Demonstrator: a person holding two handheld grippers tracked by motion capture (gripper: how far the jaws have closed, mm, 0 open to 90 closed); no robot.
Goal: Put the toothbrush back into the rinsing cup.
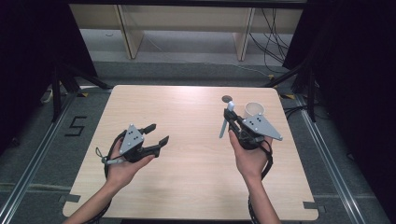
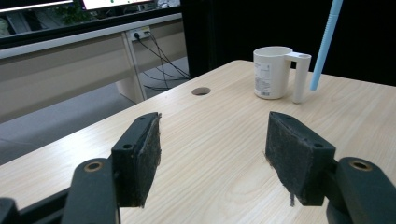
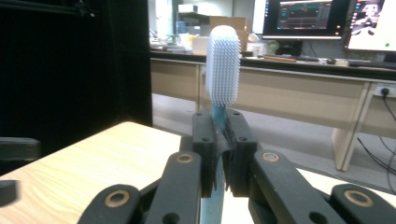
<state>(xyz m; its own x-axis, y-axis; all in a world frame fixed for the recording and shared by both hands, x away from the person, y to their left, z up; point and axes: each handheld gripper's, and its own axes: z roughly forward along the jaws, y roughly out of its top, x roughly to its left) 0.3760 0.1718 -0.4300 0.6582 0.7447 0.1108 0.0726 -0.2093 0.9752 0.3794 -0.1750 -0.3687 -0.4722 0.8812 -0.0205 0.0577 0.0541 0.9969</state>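
Note:
My right gripper is shut on a light blue toothbrush, held above the table's right side. In the right gripper view the toothbrush stands upright between the jaws, its white bristled head above them. A white mug with a handle stands on the table just beyond the right hand. My left gripper hovers over the left half of the table, open, with nothing between its pads. From the left gripper view the mug stands far off and the toothbrush handle hangs beside it.
The wooden table has a small round hole near its far edge, left of the mug. Black curtains flank both sides. Desks and monitors stand beyond the table. Cables trail from both grippers.

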